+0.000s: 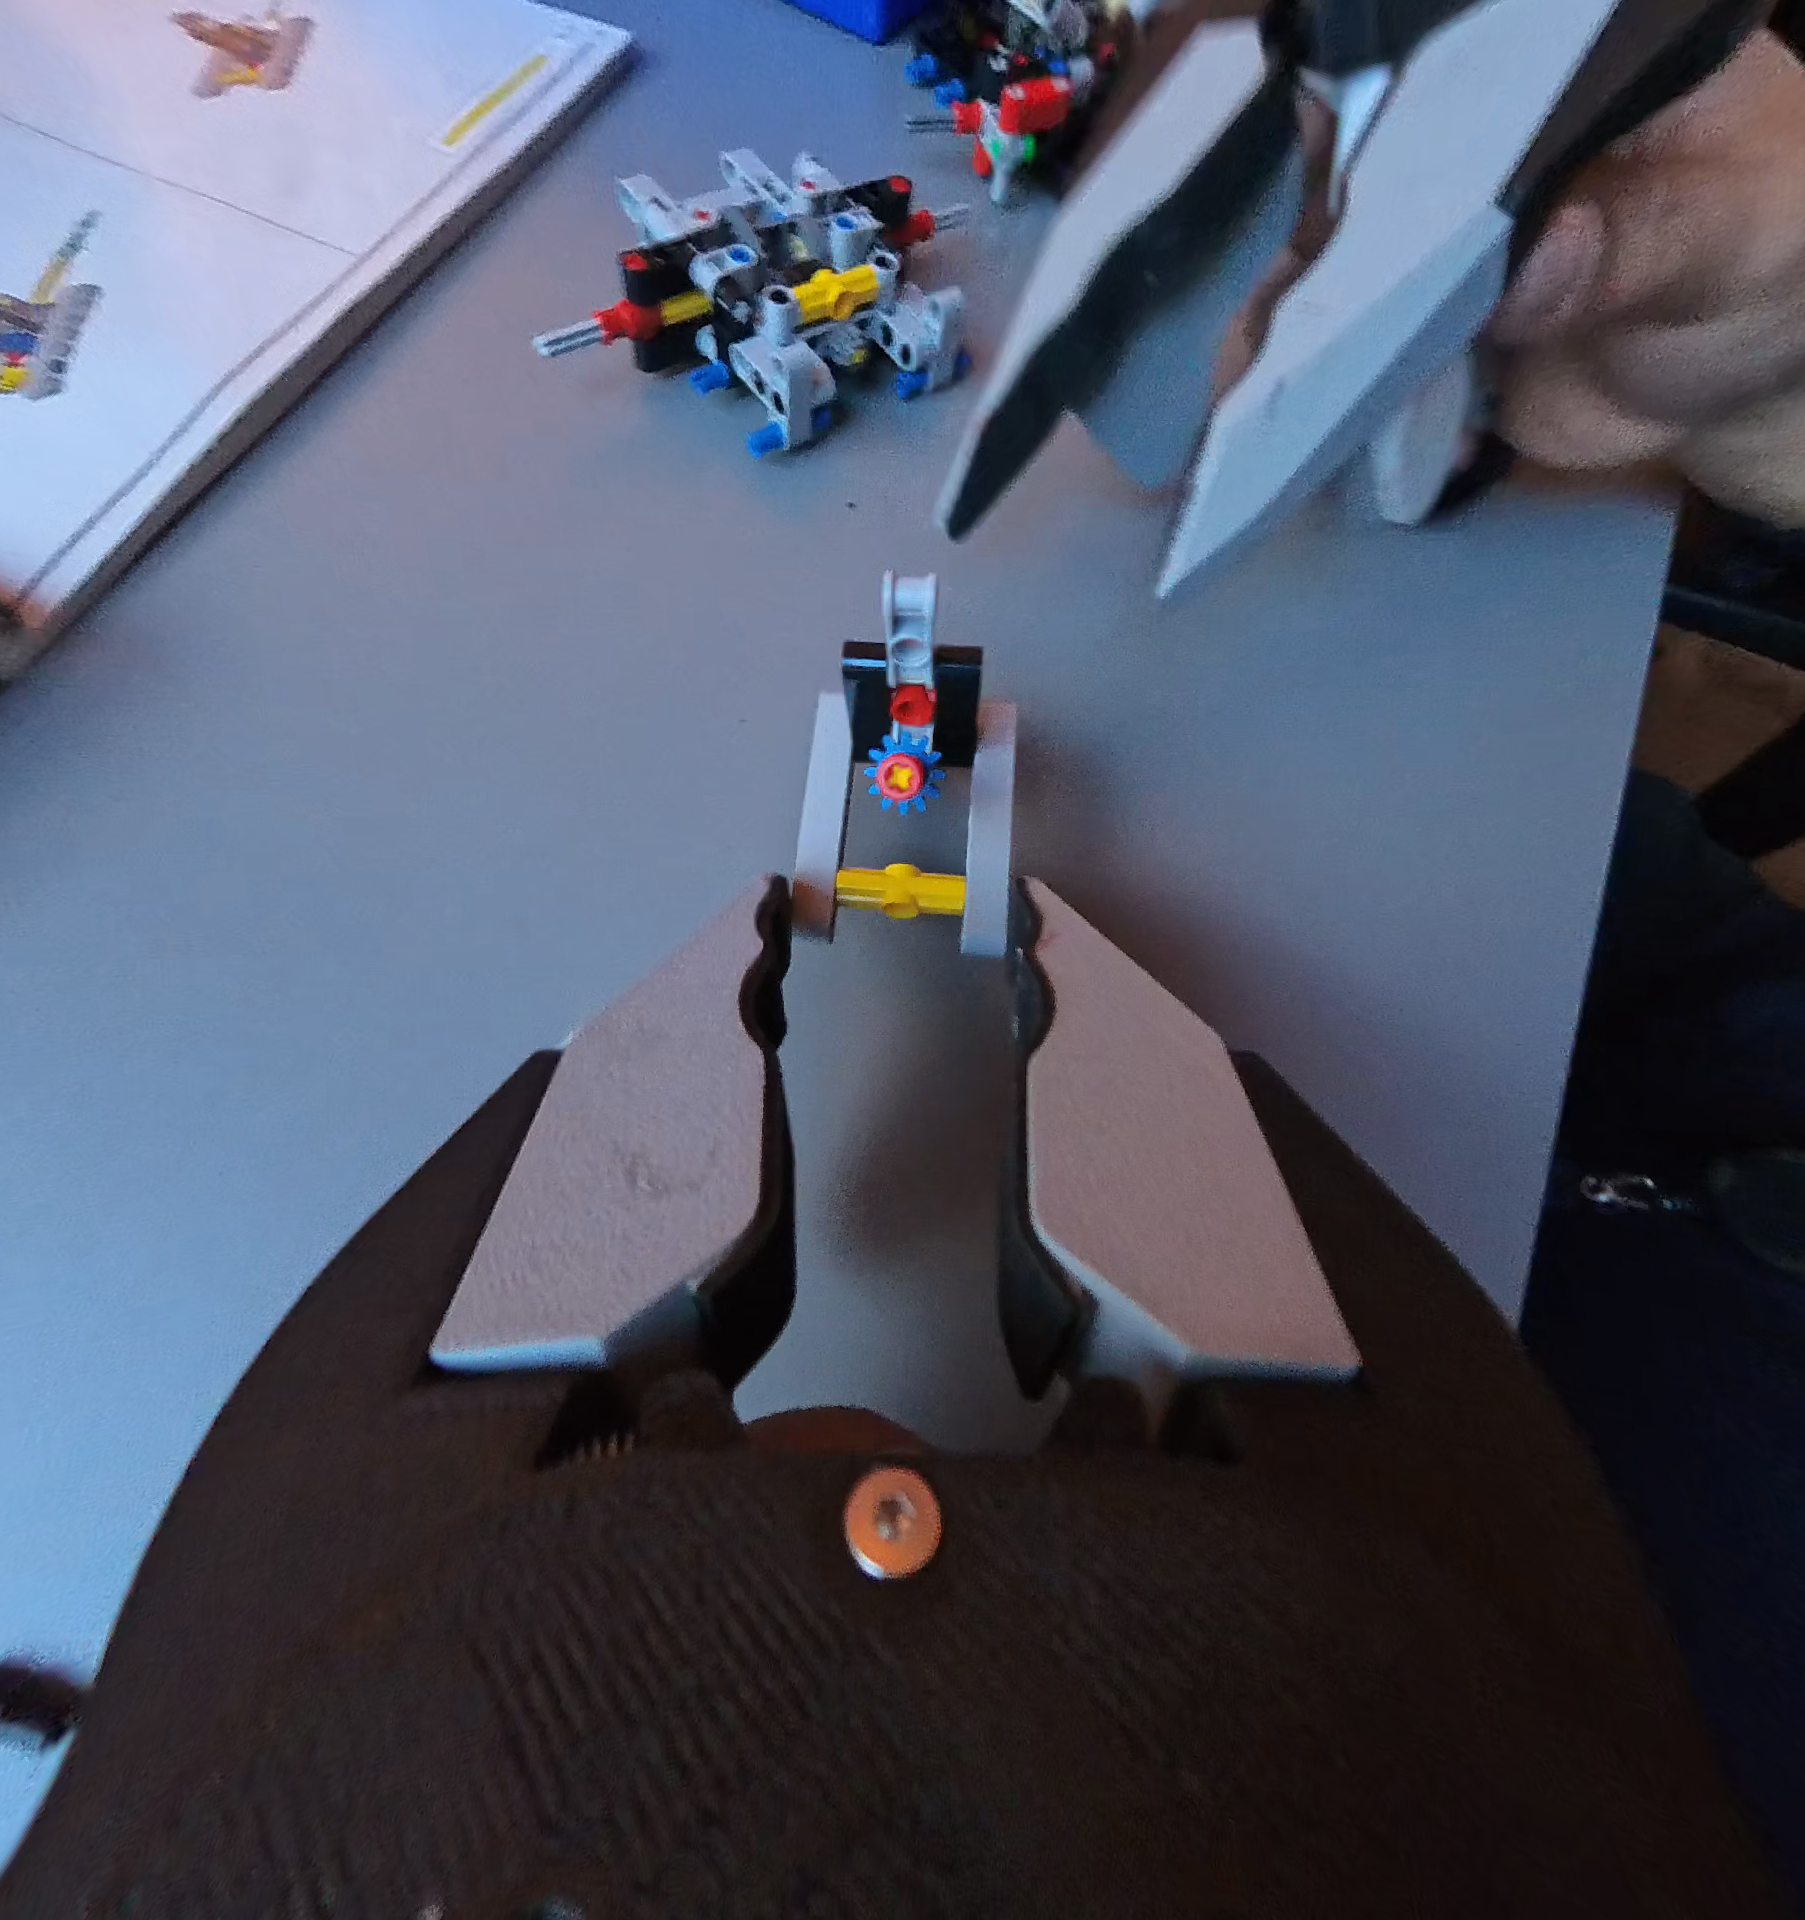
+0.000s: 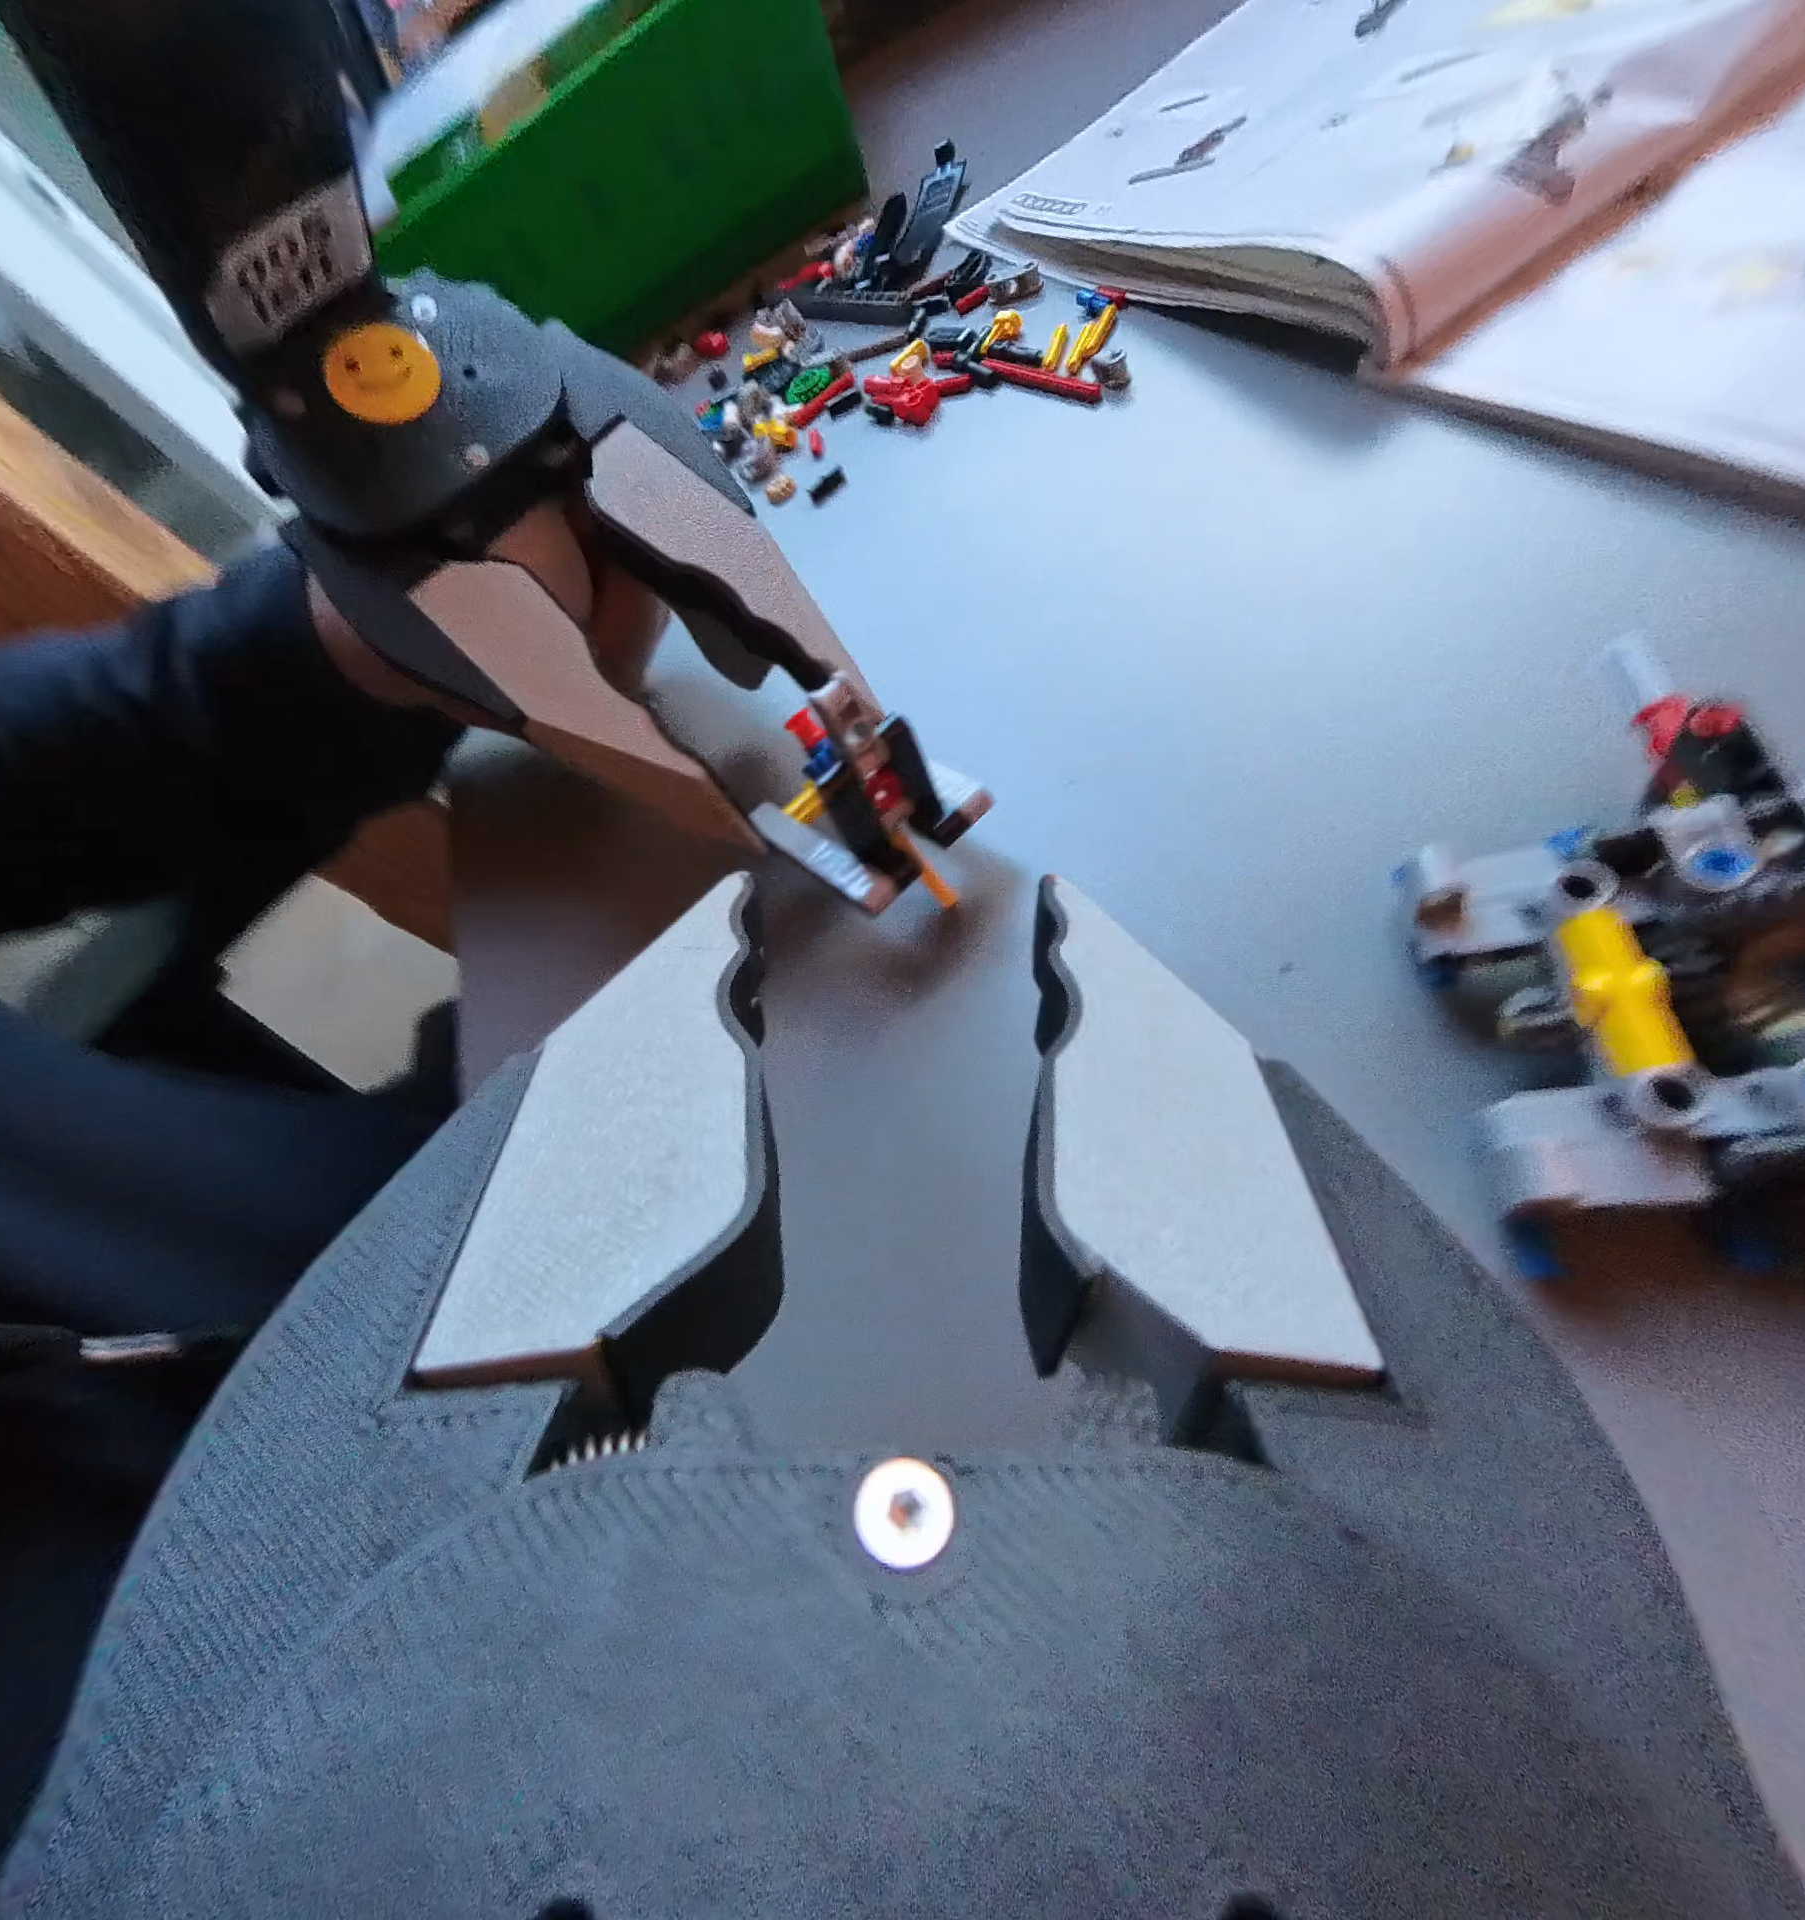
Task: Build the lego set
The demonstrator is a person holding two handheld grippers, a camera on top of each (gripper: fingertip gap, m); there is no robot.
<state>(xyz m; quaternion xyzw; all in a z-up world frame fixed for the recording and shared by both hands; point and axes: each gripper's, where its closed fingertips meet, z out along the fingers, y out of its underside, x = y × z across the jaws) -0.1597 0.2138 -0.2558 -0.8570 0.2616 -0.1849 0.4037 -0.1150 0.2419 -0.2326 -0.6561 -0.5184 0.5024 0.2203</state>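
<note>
Two claw tips of the left claw point(image 1: 903, 909) pinch a small brick frame point(image 1: 903, 790).

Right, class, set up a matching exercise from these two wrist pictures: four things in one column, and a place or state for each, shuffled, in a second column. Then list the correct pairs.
Things:
1. left gripper
2. right gripper
3. larger brick assembly
4. instruction booklet

Places or states:
A. lying open at the table's far side
B. jaws apart, nothing between them
C. resting on the table, untouched
D. clamping a small grey frame by its two side beams

Pairs: 1-D, 2-B, 3-C, 4-A
</note>
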